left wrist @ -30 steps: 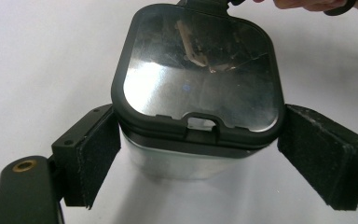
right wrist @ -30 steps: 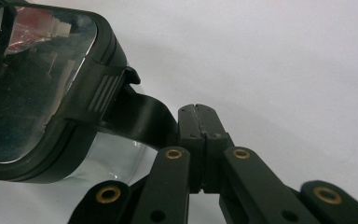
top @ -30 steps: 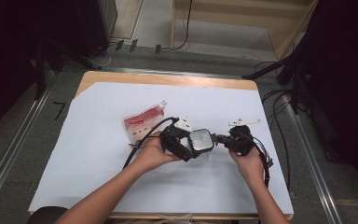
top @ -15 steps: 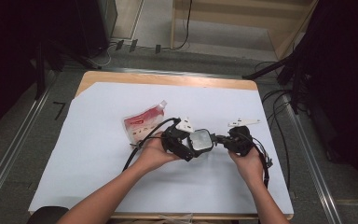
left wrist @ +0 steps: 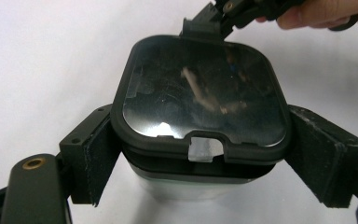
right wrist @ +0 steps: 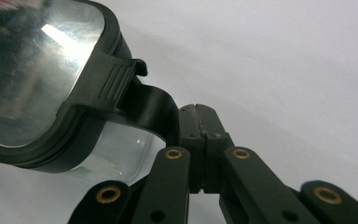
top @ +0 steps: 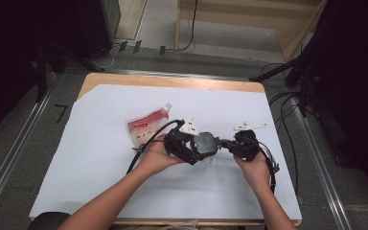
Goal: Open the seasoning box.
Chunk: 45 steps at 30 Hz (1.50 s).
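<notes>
A: Item one, largest: the counter (top: 100,158), wood-edged, covered by a white sheet.

B: Logged. Next?

A: Item two: a red and clear pouch (top: 147,128) with a spout, flat on the sheet, just beyond the left hand (top: 157,155). Untouched.

B: And the working piece?

A: Item three: a clear container (left wrist: 186,184) under a black-rimmed lid (left wrist: 200,100) with a glossy panel, near the middle of the counter, between the two hands. Whether it rests on the sheet or is raised a little, I cannot tell.

B: Holders?

A: Item four: the left gripper (left wrist: 200,158), its padded jaws clamped on opposite sides of the container just under the lid. Item five: the right gripper (right wrist: 196,114), jaws fully closed, pinching the lid's side latch (right wrist: 151,109), a curved black tab.

B: Handling notes?

A: Judged rigid and light: thin clear walls, a hard lid. The walls look smooth, so probably slippery; the broad side grip below the rim suits it, since the rim stops it sliding down. The latch is a thin flap of plastic and likely the weakest part, so it wants a steady pull outward, not a twist.

B: Smallest?

A: Item six: a small white bracket-like piece (top: 250,126), lying beyond the right hand (top: 255,167), apart from it.
</notes>
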Available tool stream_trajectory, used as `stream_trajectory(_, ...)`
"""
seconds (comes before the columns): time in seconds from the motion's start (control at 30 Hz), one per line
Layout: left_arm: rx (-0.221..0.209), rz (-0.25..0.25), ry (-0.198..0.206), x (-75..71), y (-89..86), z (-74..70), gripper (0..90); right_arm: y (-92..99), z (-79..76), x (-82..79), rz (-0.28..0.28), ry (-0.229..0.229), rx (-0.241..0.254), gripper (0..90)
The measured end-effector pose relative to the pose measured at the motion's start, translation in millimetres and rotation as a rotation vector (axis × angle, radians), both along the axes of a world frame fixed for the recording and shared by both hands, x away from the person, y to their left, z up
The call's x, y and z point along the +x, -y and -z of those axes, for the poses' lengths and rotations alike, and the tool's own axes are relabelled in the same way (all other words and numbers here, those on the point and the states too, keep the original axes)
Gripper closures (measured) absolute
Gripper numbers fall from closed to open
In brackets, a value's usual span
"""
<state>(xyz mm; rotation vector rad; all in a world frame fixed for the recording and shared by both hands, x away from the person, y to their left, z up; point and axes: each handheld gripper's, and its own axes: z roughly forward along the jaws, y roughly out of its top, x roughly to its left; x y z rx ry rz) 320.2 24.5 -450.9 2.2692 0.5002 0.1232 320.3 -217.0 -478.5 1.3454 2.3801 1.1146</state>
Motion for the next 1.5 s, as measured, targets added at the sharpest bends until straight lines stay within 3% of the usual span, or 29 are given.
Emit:
stream_trajectory(0.3,0.015,0.005,0.008,-0.4,2.1,-4.9,17.2,-0.1,0.5,-0.4,0.002,-0.005,0.005,90.0)
stream_trajectory(0.7,0.009,0.003,0.008,-0.3,3.5,-8.2,17.2,0.2,-0.1,-1.3,-0.002,-0.005,0.012,90.0)
stream_trajectory(0.8,0.000,0.012,0.025,-1.0,3.6,-11.6,17.8,-0.1,0.1,-1.6,0.001,-0.009,0.019,90.0)
stream_trajectory(0.87,-0.017,0.013,0.014,-0.3,3.3,-13.1,22.7,0.0,0.2,-1.6,0.000,-0.010,0.021,90.0)
stream_trajectory(0.9,-0.075,0.037,-0.034,0.4,1.3,-15.6,32.8,-0.6,0.5,-1.7,0.000,-0.009,0.017,90.0)
stream_trajectory(0.93,-0.075,0.037,-0.034,0.4,1.3,-15.6,36.0,-1.1,0.5,-2.0,-0.003,-0.012,0.021,90.0)
stream_trajectory(1.1,-0.026,0.055,-0.017,-3.4,5.9,-21.6,38.7,-1.1,0.8,-2.0,-0.008,-0.009,0.013,90.0)
stream_trajectory(1.2,0.012,0.065,-0.018,-6.9,9.9,-28.4,47.2,-1.1,1.1,-2.2,-0.005,-0.007,0.015,90.0)
stream_trajectory(1.4,0.013,0.093,-0.045,-6.5,12.1,-32.2,60.0,-0.9,1.8,-3.7,-0.002,-0.009,0.012,90.0)
stream_trajectory(1.5,0.002,0.095,-0.076,-4.4,16.8,-34.4,64.0,-0.6,2.2,-3.9,0.000,-0.012,0.018,90.0)
